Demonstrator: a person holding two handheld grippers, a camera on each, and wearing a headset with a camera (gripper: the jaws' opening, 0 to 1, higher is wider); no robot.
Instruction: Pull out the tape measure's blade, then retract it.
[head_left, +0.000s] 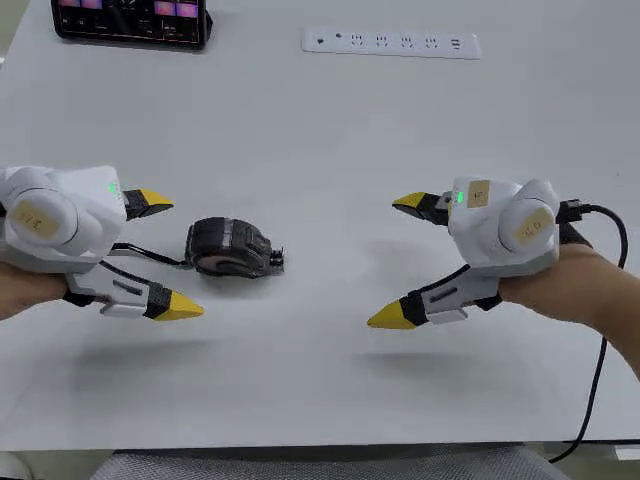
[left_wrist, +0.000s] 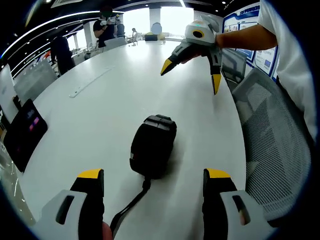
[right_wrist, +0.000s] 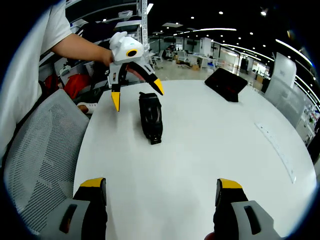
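Note:
A black tape measure (head_left: 231, 248) lies on the white table (head_left: 320, 120), its blade tip facing right and its wrist strap trailing left. My left gripper (head_left: 165, 255) stands open just left of it, jaws spread on either side of the strap end, not touching the case. In the left gripper view the tape measure (left_wrist: 153, 145) sits a short way ahead of the left gripper (left_wrist: 154, 181). My right gripper (head_left: 405, 260) hovers open well to the right, empty. The right gripper view has the tape measure (right_wrist: 151, 116) far ahead of the right gripper (right_wrist: 160, 190), with the left gripper (right_wrist: 135, 95) behind it.
A white power strip (head_left: 391, 42) lies at the far edge, and a dark tablet (head_left: 132, 20) stands at the far left. A black cable (head_left: 605, 330) runs from the right gripper off the near edge. A mesh chair (left_wrist: 270, 125) stands by the table.

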